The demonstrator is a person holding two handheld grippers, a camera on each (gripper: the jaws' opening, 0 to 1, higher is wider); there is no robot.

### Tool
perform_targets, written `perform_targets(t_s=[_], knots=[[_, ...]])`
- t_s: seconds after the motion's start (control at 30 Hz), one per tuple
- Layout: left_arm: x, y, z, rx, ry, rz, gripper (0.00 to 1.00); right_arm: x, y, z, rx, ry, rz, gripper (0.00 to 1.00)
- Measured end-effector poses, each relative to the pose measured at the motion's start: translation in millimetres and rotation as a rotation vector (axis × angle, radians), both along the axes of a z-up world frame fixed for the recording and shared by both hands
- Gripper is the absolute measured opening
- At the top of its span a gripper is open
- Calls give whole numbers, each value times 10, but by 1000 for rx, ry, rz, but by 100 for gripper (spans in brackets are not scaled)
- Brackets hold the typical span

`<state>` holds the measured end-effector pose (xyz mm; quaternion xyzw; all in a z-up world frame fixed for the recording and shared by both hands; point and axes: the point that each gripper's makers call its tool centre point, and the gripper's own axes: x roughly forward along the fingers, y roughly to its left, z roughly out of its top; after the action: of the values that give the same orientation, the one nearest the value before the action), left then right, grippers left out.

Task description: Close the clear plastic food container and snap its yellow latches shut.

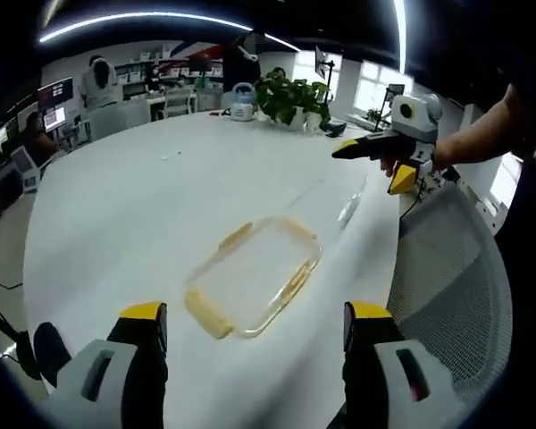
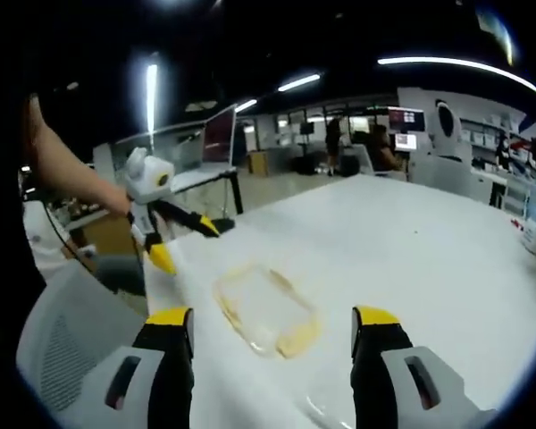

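The white table [image 1: 116, 214] is filling the frame, the clear container [image 1: 255, 277] lying centre, yellow latches [image 1: 205, 315] out. It looks light, stiff and slippery, best pressed at the latches. Left gripper [image 1: 255, 326] and right gripper [image 2: 272, 331] are hovering wide open, empty

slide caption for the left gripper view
Open left claw above a clear container with yellow latches on a white table.

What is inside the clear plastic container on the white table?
The container looks empty: through its clear walls only the white table shows, in both views. Its yellow latches sit at the rim. Blur could hide anything small.
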<state>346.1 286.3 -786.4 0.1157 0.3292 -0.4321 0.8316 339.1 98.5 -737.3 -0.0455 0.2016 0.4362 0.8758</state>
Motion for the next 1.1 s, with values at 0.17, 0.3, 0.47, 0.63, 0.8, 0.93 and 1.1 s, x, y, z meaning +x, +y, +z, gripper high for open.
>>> perform_targets(t_s=[0.17,0.3,0.47,0.63,0.8,0.93,1.1], knots=[[18,15,-49,23,6,-34,82,39,36,-46,-37,0,30,72],[27,23,-102,50,11,-75,81,86,69,-91,-65,-4,63,72],[47,62,-195,91,24,-128,81,119,105,-134,-94,-8,94,71],[99,64,-219,106,30,-167,81,148,142,-210,-136,-1,135,71],[148,74,-253,127,37,-194,81,161,168,-273,-164,14,163,70],[165,80,-281,153,36,-226,81,171,167,-323,-176,21,171,69],[188,100,-332,169,42,-245,80,164,194,-361,-196,26,191,69]])
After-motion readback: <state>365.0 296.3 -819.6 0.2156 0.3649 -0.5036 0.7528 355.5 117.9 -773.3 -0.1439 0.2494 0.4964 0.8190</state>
